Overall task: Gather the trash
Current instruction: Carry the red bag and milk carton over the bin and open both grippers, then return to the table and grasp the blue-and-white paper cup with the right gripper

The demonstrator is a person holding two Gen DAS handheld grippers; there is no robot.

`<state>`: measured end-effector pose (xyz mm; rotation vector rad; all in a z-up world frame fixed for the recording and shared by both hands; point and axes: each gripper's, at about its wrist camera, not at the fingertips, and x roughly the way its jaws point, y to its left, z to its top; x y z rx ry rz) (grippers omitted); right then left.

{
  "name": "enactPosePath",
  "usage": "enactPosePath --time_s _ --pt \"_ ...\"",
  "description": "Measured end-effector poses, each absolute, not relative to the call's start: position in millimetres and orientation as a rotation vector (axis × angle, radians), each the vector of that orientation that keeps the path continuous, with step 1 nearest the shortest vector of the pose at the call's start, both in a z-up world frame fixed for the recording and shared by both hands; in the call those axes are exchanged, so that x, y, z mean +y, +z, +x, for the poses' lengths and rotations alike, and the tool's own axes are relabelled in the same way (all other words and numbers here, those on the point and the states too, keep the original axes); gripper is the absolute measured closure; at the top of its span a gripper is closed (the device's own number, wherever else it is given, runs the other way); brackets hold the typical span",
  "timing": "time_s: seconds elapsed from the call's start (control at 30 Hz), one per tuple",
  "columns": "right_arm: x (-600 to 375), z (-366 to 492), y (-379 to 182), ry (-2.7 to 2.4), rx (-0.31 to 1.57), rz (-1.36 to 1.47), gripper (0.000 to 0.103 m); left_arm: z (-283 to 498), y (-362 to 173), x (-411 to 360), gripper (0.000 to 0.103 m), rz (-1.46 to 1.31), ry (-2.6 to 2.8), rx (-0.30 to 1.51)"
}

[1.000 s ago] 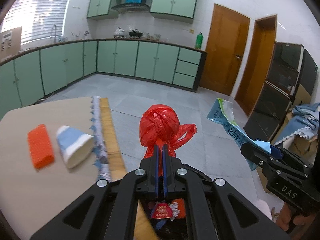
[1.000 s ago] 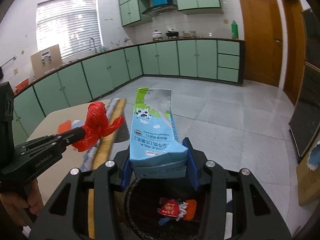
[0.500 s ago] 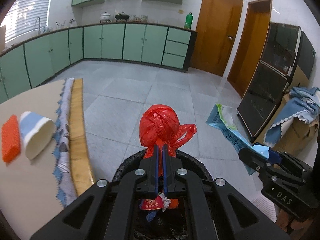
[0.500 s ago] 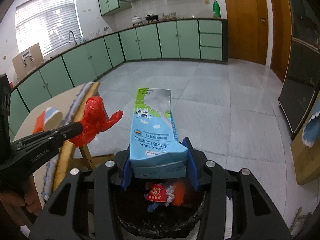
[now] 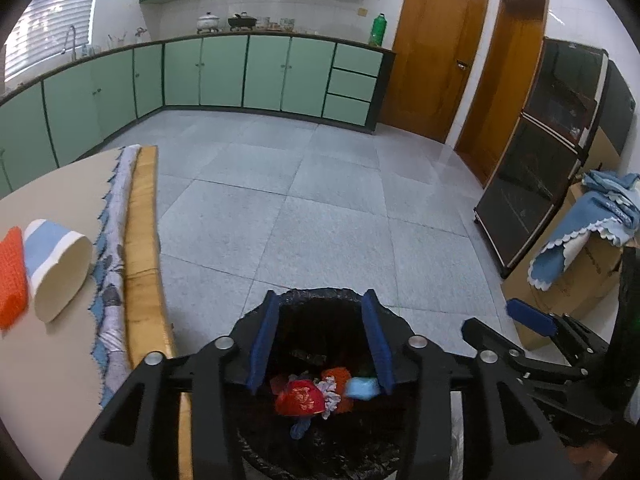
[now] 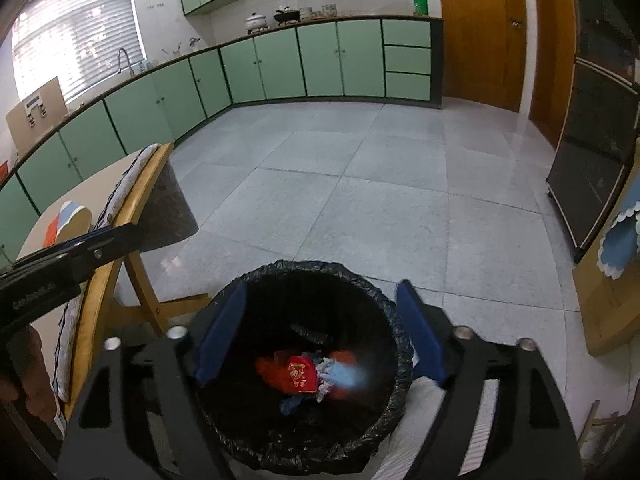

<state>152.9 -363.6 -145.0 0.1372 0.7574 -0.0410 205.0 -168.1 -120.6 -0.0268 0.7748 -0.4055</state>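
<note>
A round bin with a black liner [image 6: 376, 304] stands on the floor right below both grippers; its rim also shows in the left wrist view [image 5: 320, 294]. My left gripper [image 5: 320, 340] is open and empty above it. My right gripper [image 6: 320, 332] is open and empty above it too. Inside lie red trash [image 6: 298, 374] and a blurred light blue piece [image 6: 348, 376], the blue piece also showing in the left wrist view [image 5: 362, 388]. On the table [image 5: 48, 360] at left lie a blue and white paper cup [image 5: 56, 268] and an orange sponge [image 5: 12, 276].
The table edge has a wooden rail [image 5: 142, 240] and a patterned cloth [image 5: 114, 248]. Its folding leg [image 6: 144, 280] stands beside the bin. A dark cabinet [image 5: 536, 184] and a cardboard box with blue cloth [image 5: 580, 256] stand at right. Grey tiled floor lies ahead.
Both grippers opened over the bin. The red bag left my left gripper and the milk carton left my right gripper; both dropped into the bin.
</note>
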Motion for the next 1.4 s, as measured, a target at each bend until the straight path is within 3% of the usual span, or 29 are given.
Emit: enactPosePath --time_s 0.3,0.8,1.4 --pt "-351 147 -122 -0.033 0.668 0.170 0.007 192 -91 -120 0.035 -0.048 -0.288 0.674" --pt "-250 180 -79 0.193 0.578 0.128 0.006 175 -61 7 0.033 -0.086 -0.010 0.589" --pt "-114 249 -77 0.439 0.619 -0.034 0.005 193 -82 102 0.033 -0.114 0.206 0.612"
